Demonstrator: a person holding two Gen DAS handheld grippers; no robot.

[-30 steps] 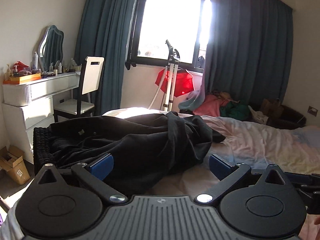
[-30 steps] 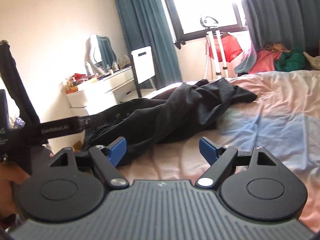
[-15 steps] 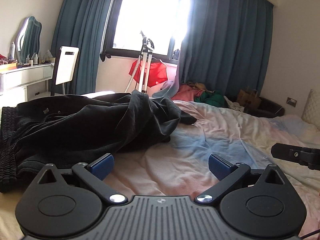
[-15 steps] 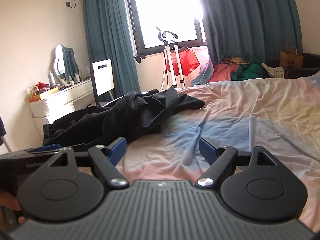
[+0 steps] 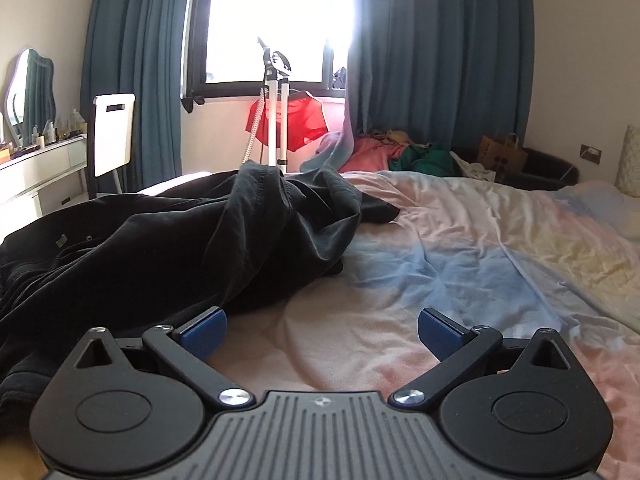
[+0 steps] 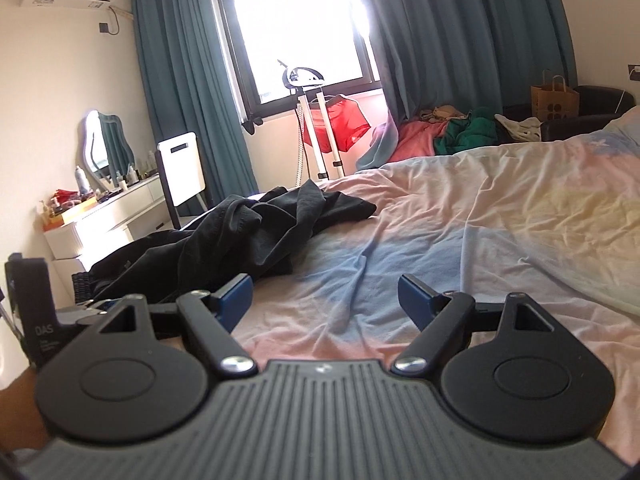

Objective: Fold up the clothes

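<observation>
Both jaws wide apart, nothing held: left gripper [image 5: 320, 332], right gripper [image 6: 325, 294]. Black garment [image 5: 192, 248] lies crumpled on bed sheet [image 5: 460, 264], at 10-11 o'clock from both. My take: grab an edge or hem, not bunched middle, spread flat first, then fold.

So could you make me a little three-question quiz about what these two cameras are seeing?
1. True or false: the left hand-held gripper is clamped on the black garment.
2. Multiple choice: the black garment lies on A) the white chair, B) the bed, C) the floor.
3. Fill in: behind the bed, a ____ coloured garment hangs under the window.

Key
1. False; both it and the right hand-held gripper are open, with nothing between the fingers.
2. B
3. red
</observation>
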